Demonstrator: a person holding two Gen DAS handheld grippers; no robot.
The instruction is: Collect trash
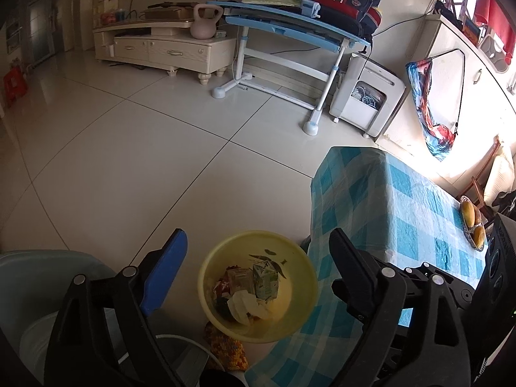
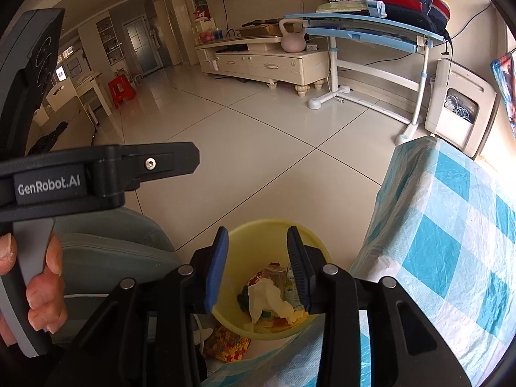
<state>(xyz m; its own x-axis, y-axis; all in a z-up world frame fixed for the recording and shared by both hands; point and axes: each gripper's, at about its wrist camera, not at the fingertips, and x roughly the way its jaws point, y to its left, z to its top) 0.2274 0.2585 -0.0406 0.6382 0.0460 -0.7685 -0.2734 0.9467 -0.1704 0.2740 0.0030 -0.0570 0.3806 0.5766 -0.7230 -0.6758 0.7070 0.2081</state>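
left gripper [image 1: 258,258] wide, right gripper [image 2: 258,267] part open, both empty over yellow bin [image 1: 300,309] at frame bottom; trash [image 1: 254,290] already inside, bench [image 1: 403,200] nearly clear.

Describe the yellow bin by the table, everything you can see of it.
The yellow bin is a round, open-topped pail, plastic by its look, standing upright on the tiled floor against the hanging edge of the blue checked tablecloth. Its inner wall shows dark leaf-like marks. It holds a green drink carton, a crumpled white tissue and colourful wrappers. A knitted multicolour cloth lies at its base. Neither gripper touches it.
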